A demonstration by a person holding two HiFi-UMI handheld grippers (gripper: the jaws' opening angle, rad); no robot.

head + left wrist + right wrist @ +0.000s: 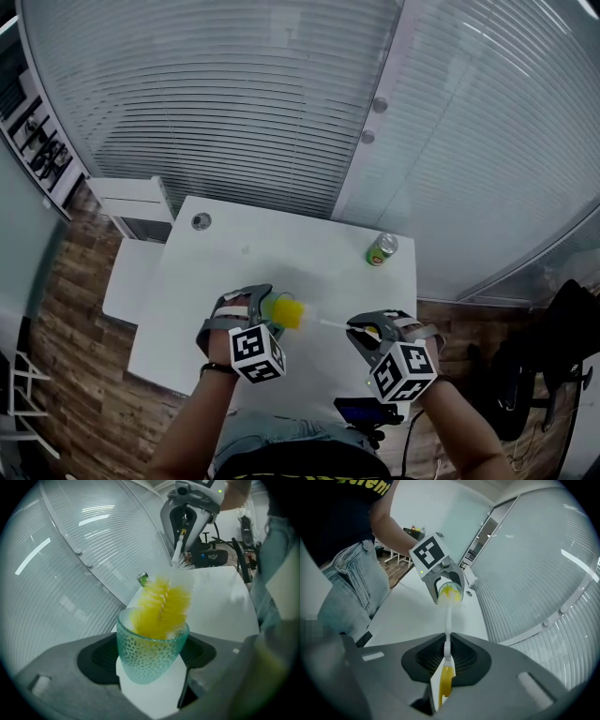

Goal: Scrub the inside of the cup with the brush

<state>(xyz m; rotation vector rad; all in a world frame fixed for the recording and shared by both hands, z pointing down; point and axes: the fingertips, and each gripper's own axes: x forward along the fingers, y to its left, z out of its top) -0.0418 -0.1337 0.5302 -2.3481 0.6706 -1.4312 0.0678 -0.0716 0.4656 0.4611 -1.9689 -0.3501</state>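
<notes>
Cup (149,652) in L tongs (152,666), brush (162,607) in R tongs (446,662).

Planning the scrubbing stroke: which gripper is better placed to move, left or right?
The right gripper, probably: its jaws grip the brush, bristles partly in the cup the left gripper holds.

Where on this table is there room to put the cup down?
Bare: the far half of the table, between the round cap at left and the can at right. Crowded: the near edge, left gripper with cup, right gripper with brush.
</notes>
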